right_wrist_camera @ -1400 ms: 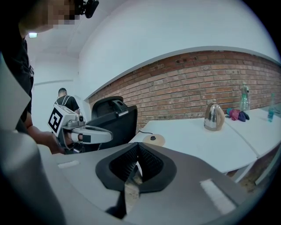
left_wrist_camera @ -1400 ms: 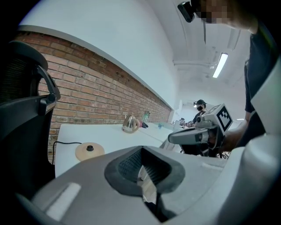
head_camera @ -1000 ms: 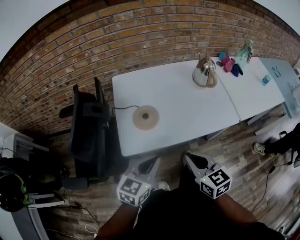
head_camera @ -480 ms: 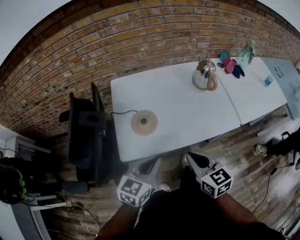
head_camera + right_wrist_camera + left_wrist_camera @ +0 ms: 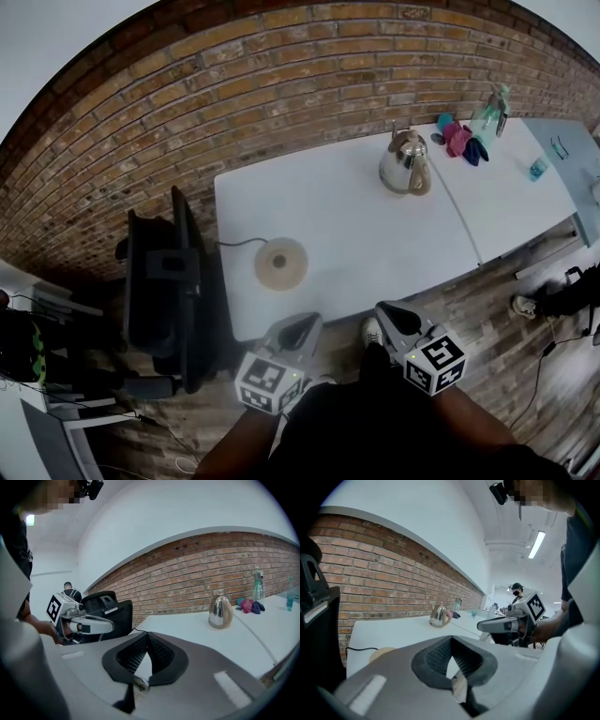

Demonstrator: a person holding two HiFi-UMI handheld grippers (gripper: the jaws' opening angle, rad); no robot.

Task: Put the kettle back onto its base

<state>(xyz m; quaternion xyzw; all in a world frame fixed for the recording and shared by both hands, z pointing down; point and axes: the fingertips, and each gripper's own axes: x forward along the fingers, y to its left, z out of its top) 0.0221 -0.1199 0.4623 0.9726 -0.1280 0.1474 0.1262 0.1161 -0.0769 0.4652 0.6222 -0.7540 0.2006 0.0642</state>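
Note:
A shiny steel kettle (image 5: 406, 161) with a tan handle stands on the far right part of the white table (image 5: 356, 234). Its round beige base (image 5: 281, 263) lies near the table's front left, apart from the kettle, with a black cord running left. Both grippers hang in front of the table's near edge, empty: left gripper (image 5: 302, 328) shut, right gripper (image 5: 389, 315) shut. The left gripper view shows the kettle (image 5: 439, 616), the base (image 5: 378, 654) and the right gripper (image 5: 506, 624). The right gripper view shows the kettle (image 5: 220, 612) and the left gripper (image 5: 89, 625).
A black office chair (image 5: 164, 291) stands against the table's left end. A spray bottle (image 5: 489, 111) and coloured cloths (image 5: 459, 136) sit at the table's far right corner. A second table (image 5: 562, 159) with a blue cup (image 5: 535, 169) adjoins on the right. A brick wall runs behind.
The table, base and kettle have slid closer in the head view as both grippers moved toward the table's near edge. Both stay shut and empty.

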